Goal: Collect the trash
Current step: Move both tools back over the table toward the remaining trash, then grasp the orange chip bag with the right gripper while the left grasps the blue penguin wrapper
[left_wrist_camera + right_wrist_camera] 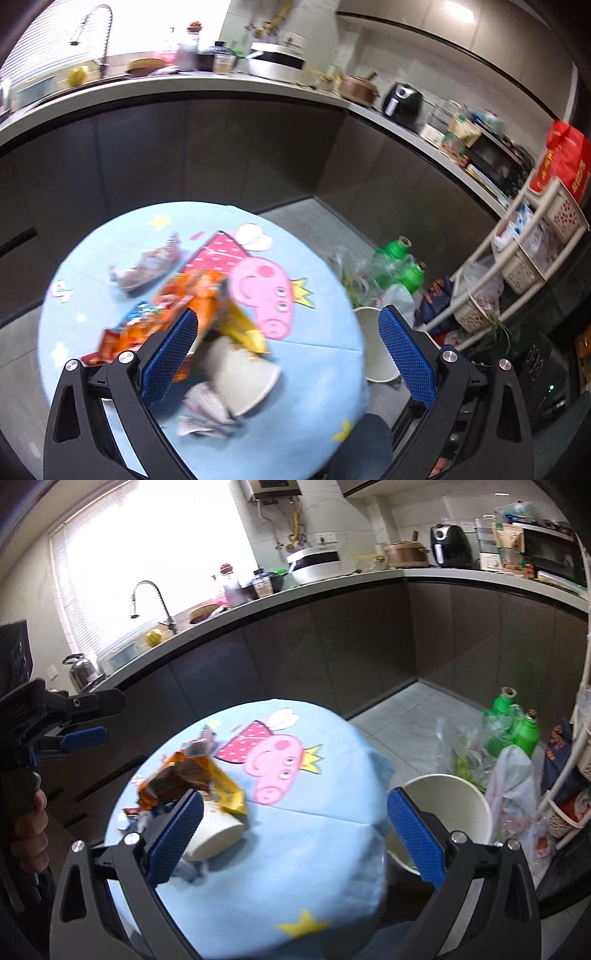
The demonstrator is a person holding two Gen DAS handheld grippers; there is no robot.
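A small round table with a light blue cartoon cloth carries the trash: an orange snack wrapper, a white paper cup tipped on its side, crumpled paper at the near edge and a grey wrapper farther back. A white bin stands on the floor just beside the table's right edge. Both claws are spread wide and hold nothing. The right gripper hangs above the table's near half with the cup touching or just beside its left finger, so the cup lies to the left of its gap. The cup's long axis runs slantwise, mouth toward the near right. The left gripper hovers over the same heap, with the cup nearer its left finger too. The right claw looks better placed: the next move likely needs a small shift left and a turn to close across the cup's width.
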